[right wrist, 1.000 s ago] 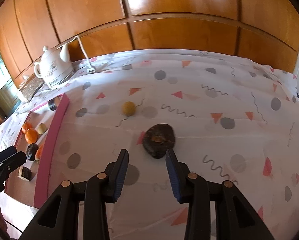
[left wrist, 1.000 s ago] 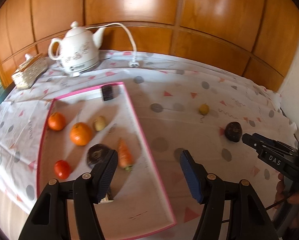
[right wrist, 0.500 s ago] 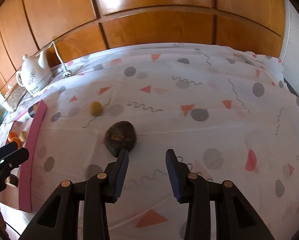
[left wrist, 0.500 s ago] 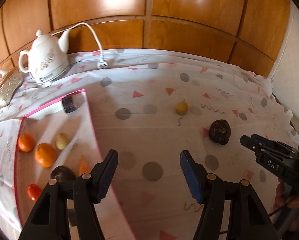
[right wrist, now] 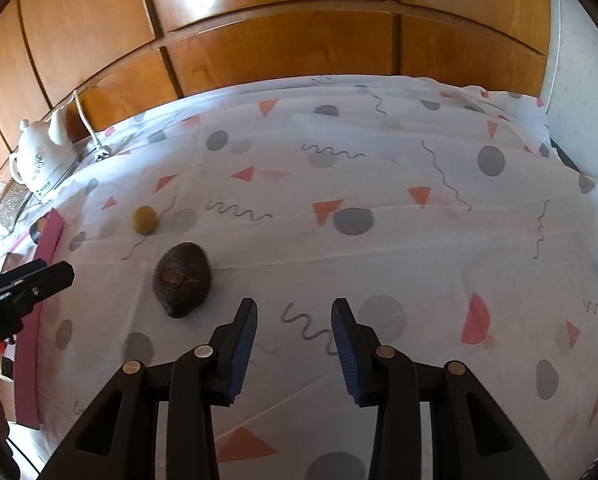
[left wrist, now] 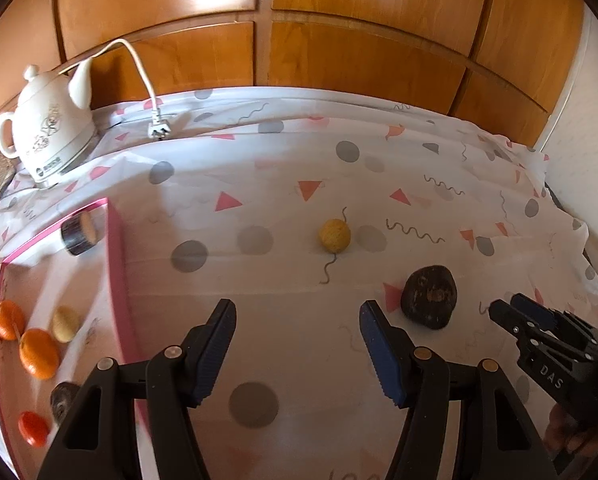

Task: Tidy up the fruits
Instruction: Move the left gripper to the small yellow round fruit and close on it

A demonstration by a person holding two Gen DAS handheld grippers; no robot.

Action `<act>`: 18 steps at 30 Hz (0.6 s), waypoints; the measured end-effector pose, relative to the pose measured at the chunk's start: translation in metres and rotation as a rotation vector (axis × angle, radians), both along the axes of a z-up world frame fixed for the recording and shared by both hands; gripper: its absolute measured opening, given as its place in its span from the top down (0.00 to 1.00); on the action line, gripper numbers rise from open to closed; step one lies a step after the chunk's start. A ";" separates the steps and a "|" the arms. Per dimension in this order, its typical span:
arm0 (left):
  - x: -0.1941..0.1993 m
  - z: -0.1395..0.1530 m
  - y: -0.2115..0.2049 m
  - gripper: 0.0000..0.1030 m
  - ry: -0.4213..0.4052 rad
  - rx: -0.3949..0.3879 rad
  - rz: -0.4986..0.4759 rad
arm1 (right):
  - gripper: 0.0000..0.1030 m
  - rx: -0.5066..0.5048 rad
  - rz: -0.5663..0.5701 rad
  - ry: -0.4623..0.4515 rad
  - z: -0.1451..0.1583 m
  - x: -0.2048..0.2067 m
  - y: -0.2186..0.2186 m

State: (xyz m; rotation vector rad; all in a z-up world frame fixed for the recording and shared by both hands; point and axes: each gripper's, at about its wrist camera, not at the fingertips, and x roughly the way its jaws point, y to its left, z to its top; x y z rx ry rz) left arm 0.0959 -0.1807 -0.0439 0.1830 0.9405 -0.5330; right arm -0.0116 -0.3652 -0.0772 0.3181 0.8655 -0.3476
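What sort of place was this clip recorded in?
Most likely a home, perhaps a dining or kitchen corner. A table under a patterned tablecloth stands against wooden cabinet panels, with a white ceramic electric kettle and fruit on a pink-edged tray.

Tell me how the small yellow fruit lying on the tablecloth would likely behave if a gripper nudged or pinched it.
The small yellow fruit looks nearly round and sits free on the tablecloth, so a nudge would probably roll it. Its skin looks matte, so ribbed pads should hold it. It is small and likely light; the cloth's creases may slow a roll.
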 end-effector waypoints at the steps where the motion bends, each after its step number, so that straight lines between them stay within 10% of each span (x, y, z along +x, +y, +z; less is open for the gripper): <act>1: 0.002 -0.001 -0.003 0.37 0.003 0.002 -0.003 | 0.62 -0.004 -0.007 0.002 -0.001 -0.001 -0.003; 18: 0.032 -0.022 -0.051 0.37 0.047 0.016 -0.007 | 0.62 -0.040 -0.226 0.008 -0.010 -0.037 -0.067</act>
